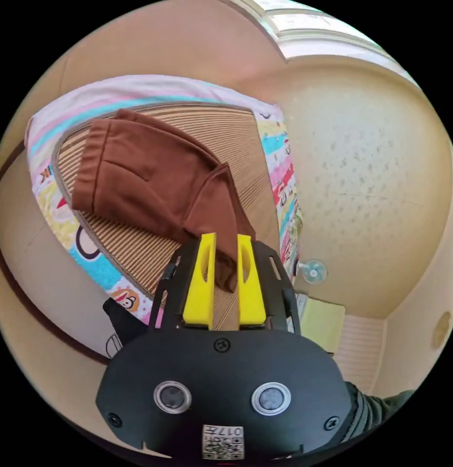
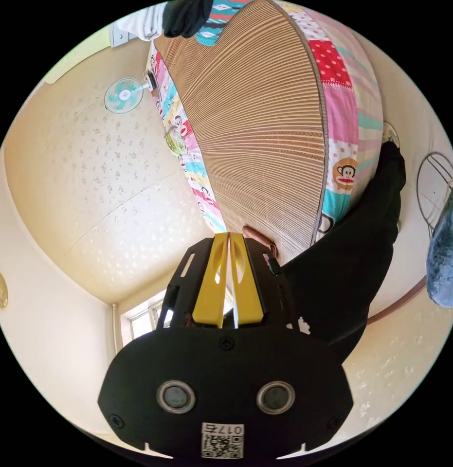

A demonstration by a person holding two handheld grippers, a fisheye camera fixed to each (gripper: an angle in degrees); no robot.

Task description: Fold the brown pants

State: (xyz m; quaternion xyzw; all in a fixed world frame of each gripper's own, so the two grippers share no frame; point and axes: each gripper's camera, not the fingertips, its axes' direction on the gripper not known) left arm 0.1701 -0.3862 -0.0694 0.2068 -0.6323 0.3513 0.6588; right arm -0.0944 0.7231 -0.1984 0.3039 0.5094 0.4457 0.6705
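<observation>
The left gripper (image 1: pixel 226 241) has its yellow jaws narrow, brown cloth between them: an end of the brown pants (image 1: pixel 153 175), lifted off the woven mat (image 1: pixel 245 131). The right gripper (image 2: pixel 228 238) has its jaws nearly together with only a thin slit left; a bit of brown cloth (image 2: pixel 258 233) shows just beside their tips, and whether they pinch it cannot be told. The rest of the pants lies toward the mat's far corner, already doubled. The step looks like carrying the raised end over; next it needs laying down squarely on the waist part.
</observation>
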